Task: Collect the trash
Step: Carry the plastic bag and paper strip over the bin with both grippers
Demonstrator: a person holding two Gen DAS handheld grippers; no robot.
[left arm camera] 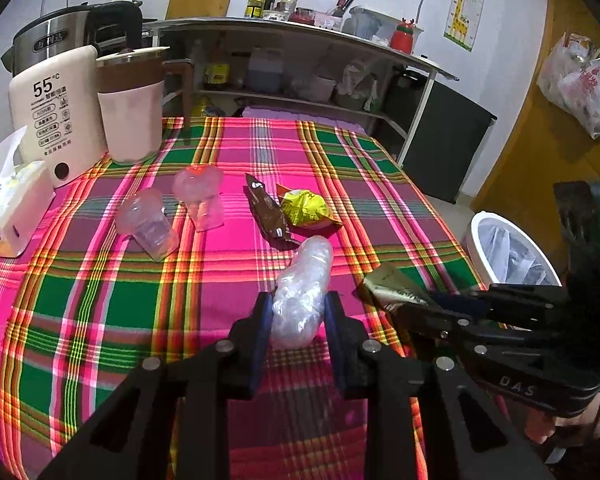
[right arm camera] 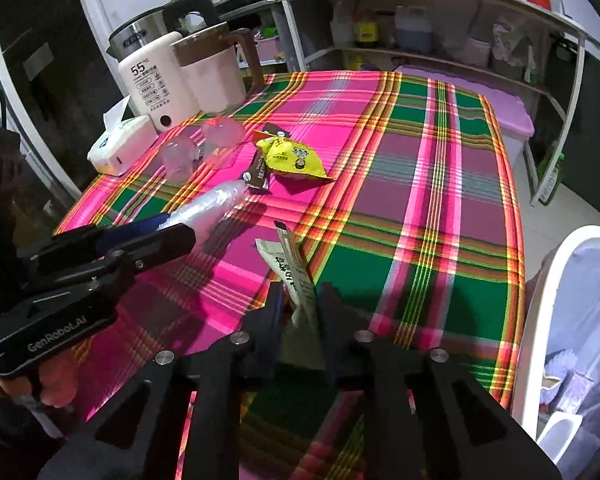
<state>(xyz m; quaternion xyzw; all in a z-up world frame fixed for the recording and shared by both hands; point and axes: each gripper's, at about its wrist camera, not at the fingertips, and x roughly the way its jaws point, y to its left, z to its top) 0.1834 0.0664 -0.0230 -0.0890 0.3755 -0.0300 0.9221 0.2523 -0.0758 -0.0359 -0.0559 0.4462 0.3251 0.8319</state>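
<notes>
My left gripper [left arm camera: 298, 312] is shut on a crumpled clear plastic bottle [left arm camera: 305, 280], which sticks out forward over the plaid tablecloth [left arm camera: 140, 312]. From the right wrist the left gripper [right arm camera: 176, 228] shows at the left with the bottle [right arm camera: 216, 204] in it. My right gripper [right arm camera: 302, 300] is shut on a beige printed packet [right arm camera: 296, 268], held upright just above the cloth near the table's right edge; the left wrist view shows the right gripper [left arm camera: 404, 304] and the packet [left arm camera: 388, 284] too. Further back lie a yellow snack bag [left arm camera: 306, 208], a brown wrapper [left arm camera: 268, 212] and two clear plastic cups [left arm camera: 148, 224].
A white trash bin [left arm camera: 480, 240] with a clear liner stands on the floor off the table's right edge, also close at the right [right arm camera: 540, 300]. At the back left stand a white kettle [left arm camera: 56, 116], a pink jug [left arm camera: 132, 120] and a tissue box [left arm camera: 12, 204]. A metal shelf [left arm camera: 300, 32] is behind.
</notes>
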